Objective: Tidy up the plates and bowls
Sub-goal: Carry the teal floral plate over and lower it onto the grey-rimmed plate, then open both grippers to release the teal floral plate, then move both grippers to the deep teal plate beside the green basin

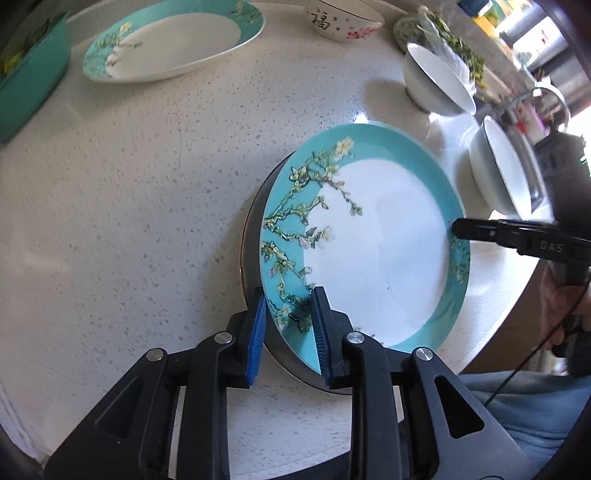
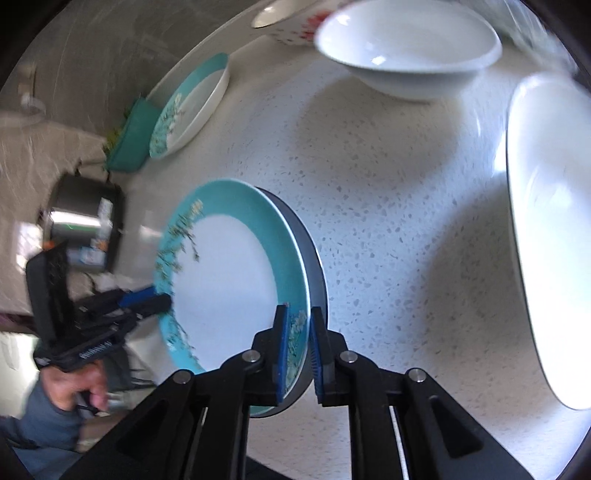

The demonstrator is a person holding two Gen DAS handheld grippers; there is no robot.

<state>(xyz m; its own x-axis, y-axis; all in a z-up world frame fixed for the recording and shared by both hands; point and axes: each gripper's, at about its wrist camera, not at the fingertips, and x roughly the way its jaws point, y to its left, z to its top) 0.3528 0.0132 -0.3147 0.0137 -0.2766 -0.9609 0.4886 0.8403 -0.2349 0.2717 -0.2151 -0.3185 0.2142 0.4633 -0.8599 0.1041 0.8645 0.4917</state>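
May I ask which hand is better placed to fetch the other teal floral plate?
Likely left: that plate lies on the left gripper's side; the right gripper is nearer the white bowls.

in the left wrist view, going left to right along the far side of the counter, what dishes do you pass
teal dish → teal-rimmed blossom plate → small bowl with a red character → white bowl → second white bowl

Speckled countertop (image 1: 129, 221) with plates (image 1: 173, 44), bowls (image 1: 436, 85).
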